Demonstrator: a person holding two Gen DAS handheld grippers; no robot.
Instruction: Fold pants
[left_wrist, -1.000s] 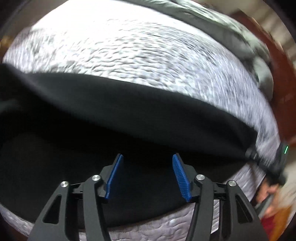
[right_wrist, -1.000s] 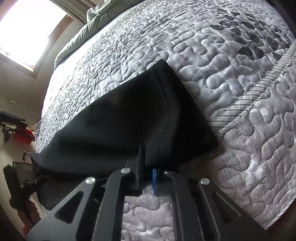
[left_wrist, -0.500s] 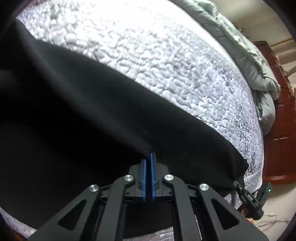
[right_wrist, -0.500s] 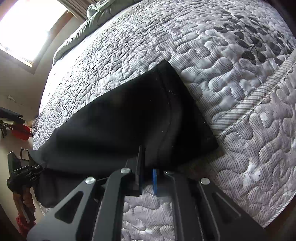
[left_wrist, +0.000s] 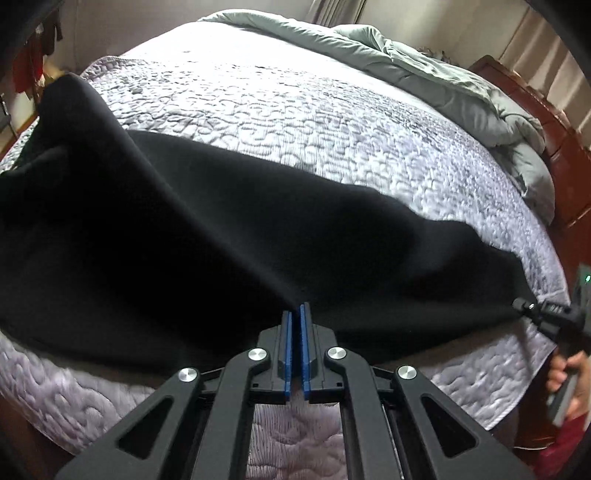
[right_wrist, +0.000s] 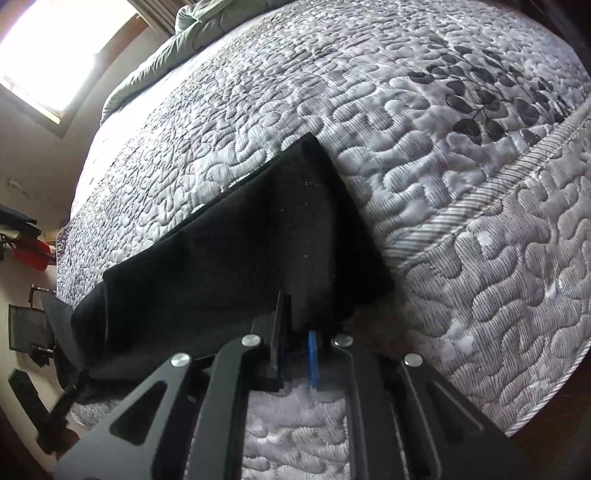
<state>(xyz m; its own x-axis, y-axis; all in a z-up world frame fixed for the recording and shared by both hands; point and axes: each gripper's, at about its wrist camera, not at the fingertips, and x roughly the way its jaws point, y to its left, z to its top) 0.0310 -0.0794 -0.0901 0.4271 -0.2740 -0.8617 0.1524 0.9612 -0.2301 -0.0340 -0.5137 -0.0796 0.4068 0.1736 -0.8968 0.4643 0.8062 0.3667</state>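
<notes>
Black pants (left_wrist: 207, 236) lay across quilted bed (left_wrist: 332, 122), filling frame centre. Left gripper (left_wrist: 294, 314) fingers pinched shut on near fabric edge; right gripper (right_wrist: 295, 328) fingers clamped hem, lower centre. Step looked like lifting edge for fold. Next move likely needed both ends carried together.

The left tongs (left_wrist: 295, 314), open over the black pants (left_wrist: 207, 236) a second ago, have clamped their edge and pulled it along the bed (left_wrist: 332, 122).
</notes>
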